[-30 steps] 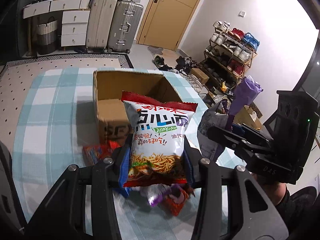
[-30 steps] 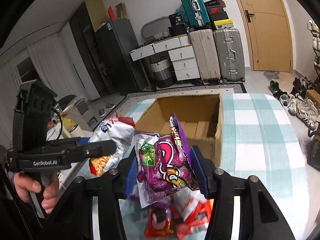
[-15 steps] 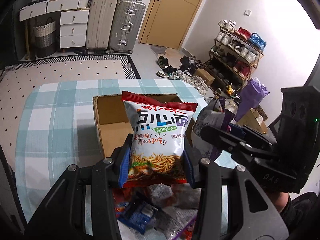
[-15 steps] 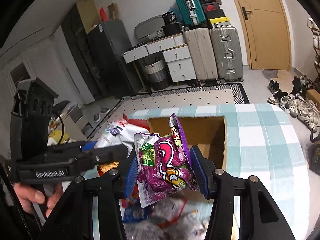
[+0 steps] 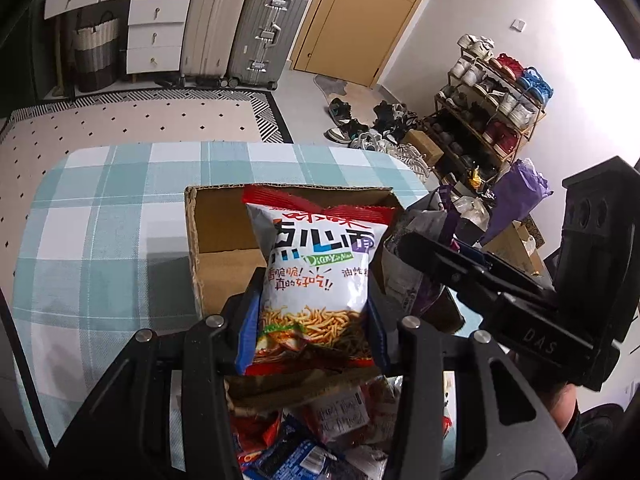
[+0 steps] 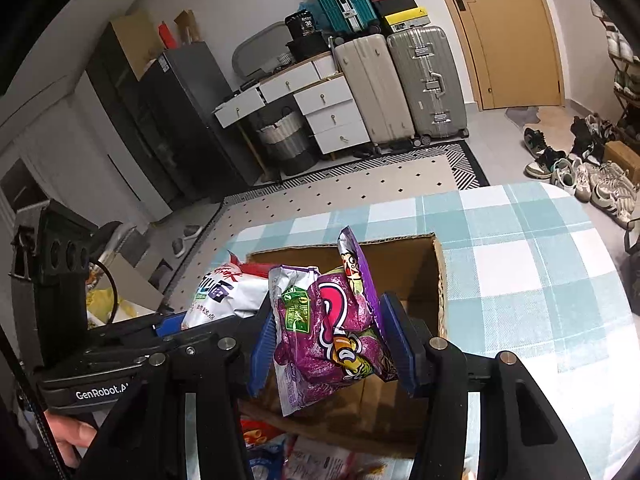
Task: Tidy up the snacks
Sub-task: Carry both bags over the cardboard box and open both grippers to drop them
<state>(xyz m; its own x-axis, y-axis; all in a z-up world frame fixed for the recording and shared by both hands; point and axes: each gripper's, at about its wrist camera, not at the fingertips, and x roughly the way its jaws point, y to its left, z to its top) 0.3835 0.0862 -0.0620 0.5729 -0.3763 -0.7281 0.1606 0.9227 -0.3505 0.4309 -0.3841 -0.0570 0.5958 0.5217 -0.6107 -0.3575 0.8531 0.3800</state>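
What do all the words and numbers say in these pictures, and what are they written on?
"GenRobot.AI": white letters on the body of the left gripper, last letter partly cut off.
"DAS": side of the right gripper.
"36": black box on the drawers.
"Dianxin..." in green, with big Chinese characters: noodle snack bag.
Purple snack bag: green label too crumpled to read.
Packets below: print too blurred.

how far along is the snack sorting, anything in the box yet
Nothing shows in the visible part of the box. In hand: the left gripper is shut on the noodle bag and the right gripper on the purple bag, both held over the box. Left: dropping those two in, then the pile of packets on the table.
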